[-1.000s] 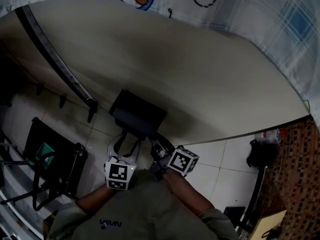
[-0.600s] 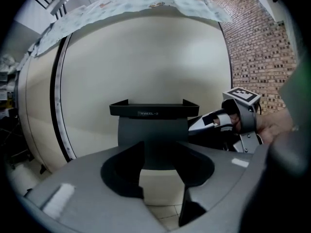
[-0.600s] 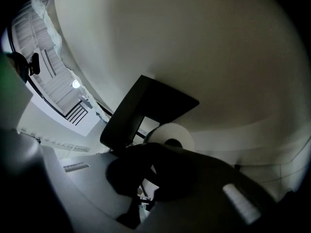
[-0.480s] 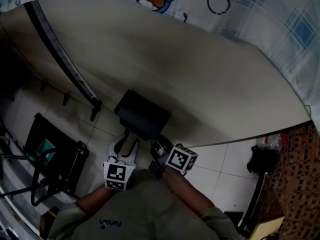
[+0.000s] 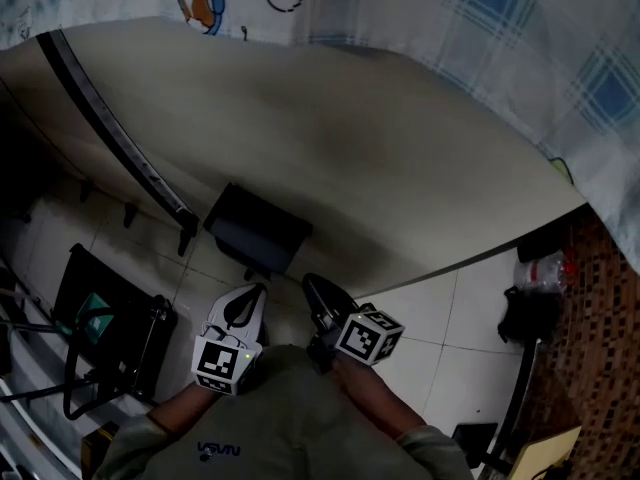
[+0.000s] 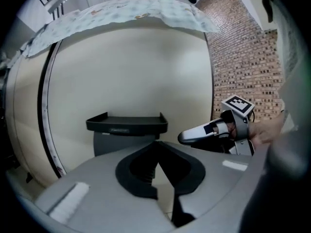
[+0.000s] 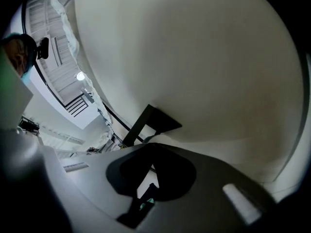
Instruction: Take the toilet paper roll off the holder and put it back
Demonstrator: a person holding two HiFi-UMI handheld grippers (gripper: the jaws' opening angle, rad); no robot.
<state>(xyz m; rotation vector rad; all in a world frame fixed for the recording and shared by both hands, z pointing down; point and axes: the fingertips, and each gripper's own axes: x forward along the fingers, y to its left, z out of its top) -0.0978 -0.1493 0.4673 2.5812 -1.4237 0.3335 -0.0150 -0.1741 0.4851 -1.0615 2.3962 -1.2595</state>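
The black toilet paper holder (image 5: 256, 230) with a flat shelf on top is fixed to the cream wall. No paper roll shows in any view. My left gripper (image 5: 257, 292) is shut and empty, its tips just below the holder. My right gripper (image 5: 313, 284) is also shut and empty, a little right of the holder. In the left gripper view the holder's shelf (image 6: 127, 124) is straight ahead beyond the closed left gripper (image 6: 156, 159), with the right gripper (image 6: 204, 131) off to the right. The right gripper view has the holder (image 7: 151, 121) dark above the closed right gripper (image 7: 151, 152).
A black rail (image 5: 110, 123) runs slanting along the wall left of the holder. A cartoon-print checked cloth (image 5: 450, 18) hangs over the wall's top. A black rack (image 5: 105, 323) stands at the left on white tiles. A black bag (image 5: 525, 313) and a plastic bottle (image 5: 542, 268) lie at right.
My left gripper's jaws have gone from wide open to shut with nothing between them. Both grippers sit slightly further back from the holder, and the head view has shifted.
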